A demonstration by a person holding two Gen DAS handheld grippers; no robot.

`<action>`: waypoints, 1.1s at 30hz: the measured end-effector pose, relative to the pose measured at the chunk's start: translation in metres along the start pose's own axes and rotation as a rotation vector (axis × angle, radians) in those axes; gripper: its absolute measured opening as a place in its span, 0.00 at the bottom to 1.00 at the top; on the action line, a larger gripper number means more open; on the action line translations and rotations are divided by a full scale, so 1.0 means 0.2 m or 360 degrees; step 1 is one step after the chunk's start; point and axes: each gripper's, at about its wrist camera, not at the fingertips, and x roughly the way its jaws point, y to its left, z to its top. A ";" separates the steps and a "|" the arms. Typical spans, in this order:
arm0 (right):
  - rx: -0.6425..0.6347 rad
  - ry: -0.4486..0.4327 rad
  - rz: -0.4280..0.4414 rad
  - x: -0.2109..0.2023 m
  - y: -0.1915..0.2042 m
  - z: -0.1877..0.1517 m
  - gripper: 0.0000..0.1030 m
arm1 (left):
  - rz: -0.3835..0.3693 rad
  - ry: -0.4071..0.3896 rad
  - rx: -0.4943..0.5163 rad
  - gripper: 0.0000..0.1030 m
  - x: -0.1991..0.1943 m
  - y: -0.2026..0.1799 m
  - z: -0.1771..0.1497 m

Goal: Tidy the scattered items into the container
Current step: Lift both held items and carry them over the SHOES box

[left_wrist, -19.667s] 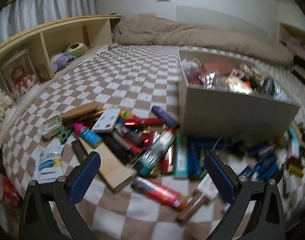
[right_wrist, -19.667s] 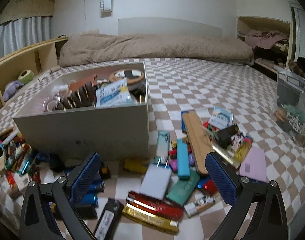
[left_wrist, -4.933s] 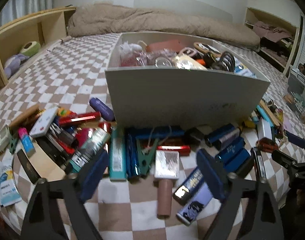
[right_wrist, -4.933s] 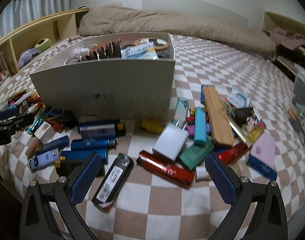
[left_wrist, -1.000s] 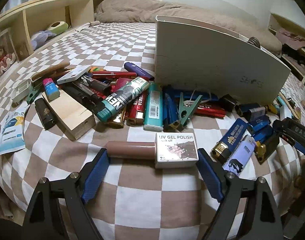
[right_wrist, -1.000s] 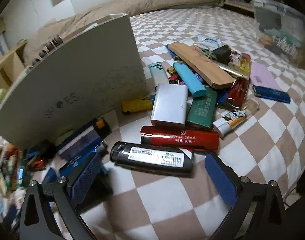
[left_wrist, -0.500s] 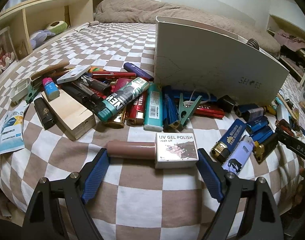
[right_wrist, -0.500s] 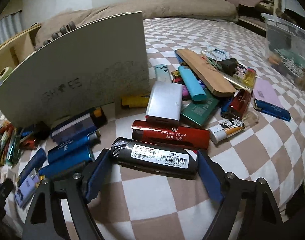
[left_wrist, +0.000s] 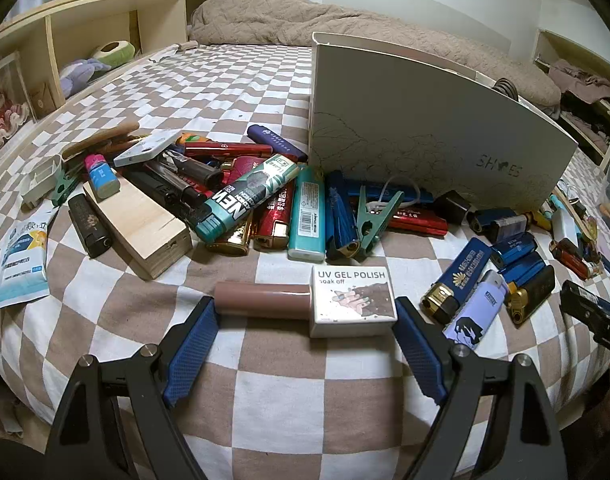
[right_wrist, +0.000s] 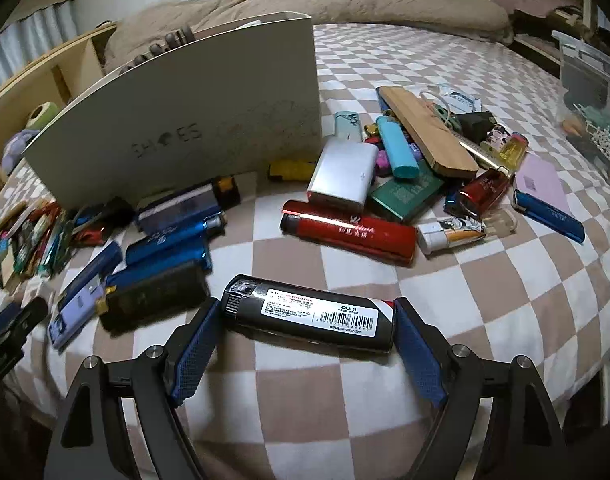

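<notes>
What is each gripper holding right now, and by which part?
The left gripper clamps the gel polish bottle end to end, cap tip and base. The right gripper clamps the black lighter by its two ends.

both tongs tilt downward, left tongs and right tongs clamped.

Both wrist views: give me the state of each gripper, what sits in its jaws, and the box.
Left gripper: shut on the gel polish, jaws at both ends.
Gel polish: lying flat on the bed.
Right gripper: jaws just closed on the black lighter.
Black lighter: lying on its side.
Box: upright, open-topped.
</notes>
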 end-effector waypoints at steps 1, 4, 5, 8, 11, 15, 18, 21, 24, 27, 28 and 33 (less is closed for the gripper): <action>-0.0004 0.0004 0.0014 -0.01 0.00 0.00 0.82 | 0.0000 0.0007 0.0003 0.84 0.00 0.00 0.00; -0.0007 0.0012 0.0045 -0.03 -0.01 -0.02 0.82 | -0.0016 0.0021 -0.0008 0.84 0.00 0.01 0.00; -0.0006 0.0013 0.0052 -0.04 -0.01 -0.02 0.82 | -0.0022 0.0025 -0.0014 0.84 -0.01 0.01 0.00; 0.0011 0.0004 0.0091 -0.06 -0.02 -0.02 0.82 | -0.0040 0.0032 -0.0030 0.84 -0.02 0.02 -0.01; 0.0054 -0.0005 0.0129 -0.07 -0.03 -0.02 0.82 | -0.0088 0.0025 -0.0075 0.84 -0.05 0.03 0.01; 0.0060 -0.0050 0.0164 -0.12 -0.01 0.00 0.82 | -0.0088 -0.0036 -0.0063 0.84 -0.10 0.01 0.07; 0.0047 -0.0115 0.0177 -0.18 0.02 0.04 0.82 | -0.0096 -0.0080 -0.0049 0.84 -0.15 -0.01 0.12; 0.0050 -0.0169 0.0196 -0.22 0.02 0.10 0.82 | -0.0090 -0.0144 -0.0019 0.84 -0.21 -0.04 0.17; 0.0040 -0.0226 0.0212 -0.26 0.03 0.16 0.82 | -0.0097 -0.0213 -0.0012 0.84 -0.27 -0.05 0.25; 0.0018 -0.0298 0.0231 -0.30 0.05 0.23 0.82 | -0.0100 -0.0291 -0.0001 0.84 -0.32 -0.07 0.33; 0.0012 -0.0318 0.0237 -0.31 0.05 0.25 0.82 | -0.0105 -0.0312 0.0003 0.84 -0.33 -0.08 0.36; -0.0027 -0.0443 0.0275 -0.39 0.10 0.35 0.82 | -0.0141 -0.0419 0.0063 0.84 -0.40 -0.14 0.48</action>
